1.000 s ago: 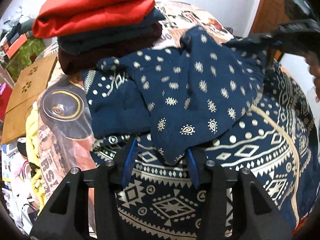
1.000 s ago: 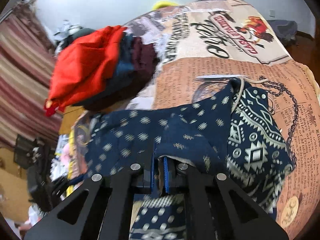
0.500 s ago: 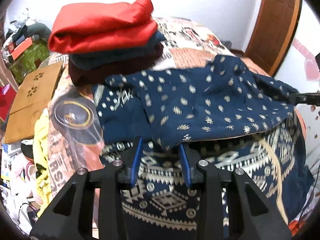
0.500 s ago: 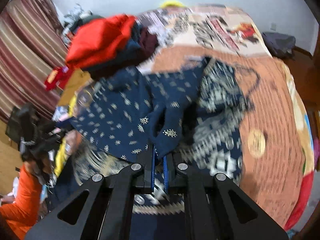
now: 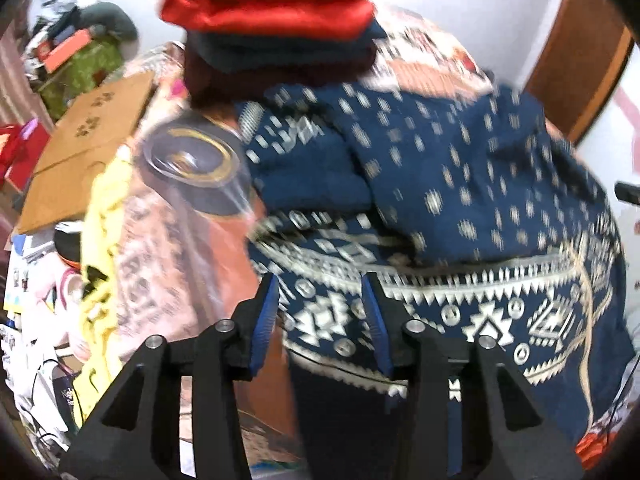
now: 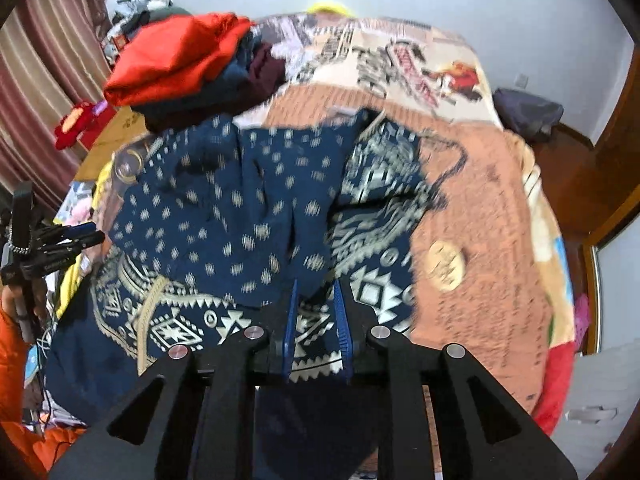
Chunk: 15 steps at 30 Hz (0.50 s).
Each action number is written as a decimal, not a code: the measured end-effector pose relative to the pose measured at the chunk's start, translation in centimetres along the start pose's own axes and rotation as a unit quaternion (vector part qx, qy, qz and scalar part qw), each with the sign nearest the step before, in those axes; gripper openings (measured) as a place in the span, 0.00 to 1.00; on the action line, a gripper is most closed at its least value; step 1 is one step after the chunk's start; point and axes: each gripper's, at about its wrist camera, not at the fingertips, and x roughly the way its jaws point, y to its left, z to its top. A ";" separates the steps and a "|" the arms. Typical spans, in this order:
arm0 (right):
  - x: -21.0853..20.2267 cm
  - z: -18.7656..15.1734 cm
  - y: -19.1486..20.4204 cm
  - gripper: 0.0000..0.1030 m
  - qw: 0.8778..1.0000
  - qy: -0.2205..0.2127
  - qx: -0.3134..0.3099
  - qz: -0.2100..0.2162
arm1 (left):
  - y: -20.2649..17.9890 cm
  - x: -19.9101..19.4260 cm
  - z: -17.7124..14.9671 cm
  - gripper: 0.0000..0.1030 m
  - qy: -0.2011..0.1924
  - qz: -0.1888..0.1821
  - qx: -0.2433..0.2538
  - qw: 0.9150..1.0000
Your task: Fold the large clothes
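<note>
A navy garment with cream print point(image 5: 460, 184) point(image 6: 240, 208) lies on the bed cover point(image 6: 480, 208), its dotted upper half folded down over the geometric border band point(image 5: 500, 312). My left gripper point(image 5: 320, 316) hovers over that band with its jaws opening and nothing pinched. It also shows at the left edge of the right wrist view as the left gripper point(image 6: 56, 236), held by a hand with an orange sleeve point(image 6: 12, 360). My right gripper point(image 6: 315, 312) is opening; the folded flap's corner sits at its tips, but the pads point(image 6: 290, 320) do not press on it.
A stack of folded clothes, red on top point(image 5: 272, 12) point(image 6: 180, 64), stands at the bed's far left. A brown board point(image 5: 80, 152) and clutter lie left of the bed. A dark bag point(image 6: 528, 114) lies on the floor beside a wooden door point(image 5: 580, 60).
The right gripper carried the dotted flap down over the garment and has parted its pads. The left gripper's jaws have widened and pulled back from the flap's edge toward the border band.
</note>
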 end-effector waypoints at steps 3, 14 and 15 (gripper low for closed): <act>-0.8 1.0 -1.0 0.19 1.000 -0.016 0.012 0.002 | 1.4 -1.2 1.4 0.58 -0.029 0.013 -0.012 0.999; 1.8 5.6 -5.5 0.48 0.995 -0.028 0.100 -0.001 | 7.2 4.5 5.6 0.64 0.004 -0.105 -0.164 0.981; 2.6 5.9 -6.1 0.48 0.994 -0.022 0.109 0.004 | 7.4 5.4 5.5 0.64 0.013 -0.121 -0.174 0.977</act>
